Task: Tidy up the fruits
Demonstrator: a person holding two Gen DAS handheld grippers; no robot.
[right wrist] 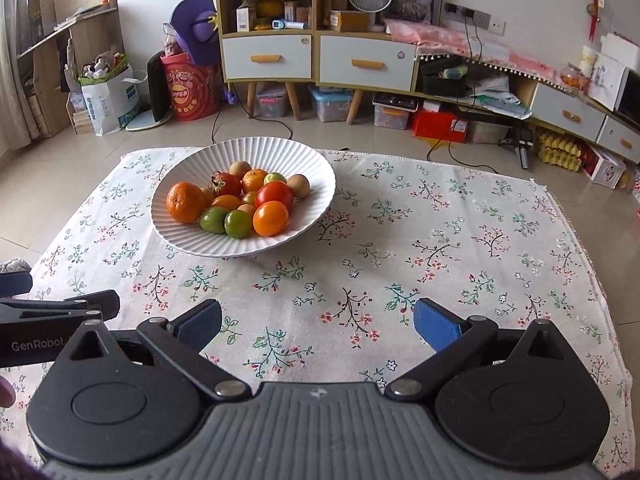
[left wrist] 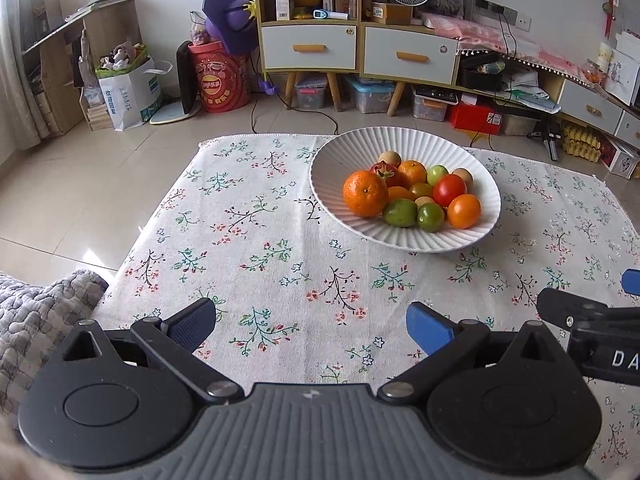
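Observation:
A white ribbed bowl stands on a floral tablecloth and holds several fruits: a large orange, a red tomato, green fruits and small brown ones. It also shows in the right wrist view with the orange at its left. My left gripper is open and empty, low over the cloth, well short of the bowl. My right gripper is open and empty, beside the left one, nearer than the bowl.
The right gripper's body shows at the right edge of the left wrist view. The left gripper's body shows at the left of the right wrist view. A grey quilted cushion lies at the near left. Cabinets and boxes stand beyond the table.

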